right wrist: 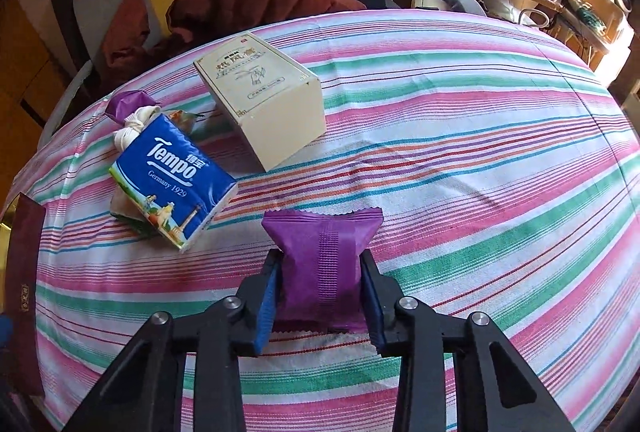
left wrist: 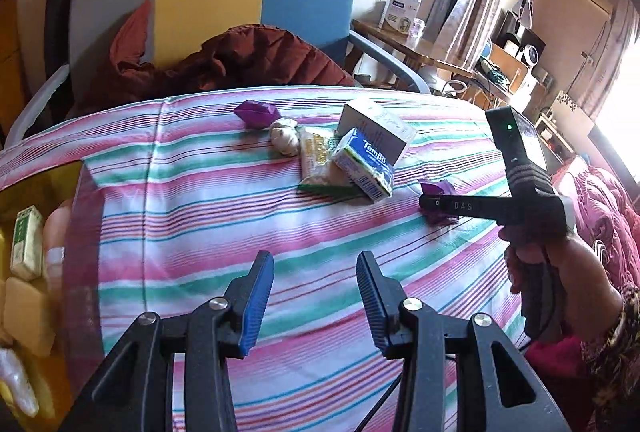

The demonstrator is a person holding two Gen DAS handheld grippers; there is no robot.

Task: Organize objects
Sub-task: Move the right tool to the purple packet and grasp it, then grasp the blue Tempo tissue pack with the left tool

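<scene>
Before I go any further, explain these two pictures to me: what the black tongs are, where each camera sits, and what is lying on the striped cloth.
There is no robot here. A person holds a hand-operated two-finger gripper in each hand, with a wide-angle camera on each looking along its fingers.

The left view shows the left gripper open and empty above the striped cloth, with the other hand's tool off to the right.

The right view shows the right gripper closed on a purple packet.

On the cloth lie a blue Tempo tissue pack, a cream box, another purple packet, a small white knotted bundle and a pale snack bag.
</scene>
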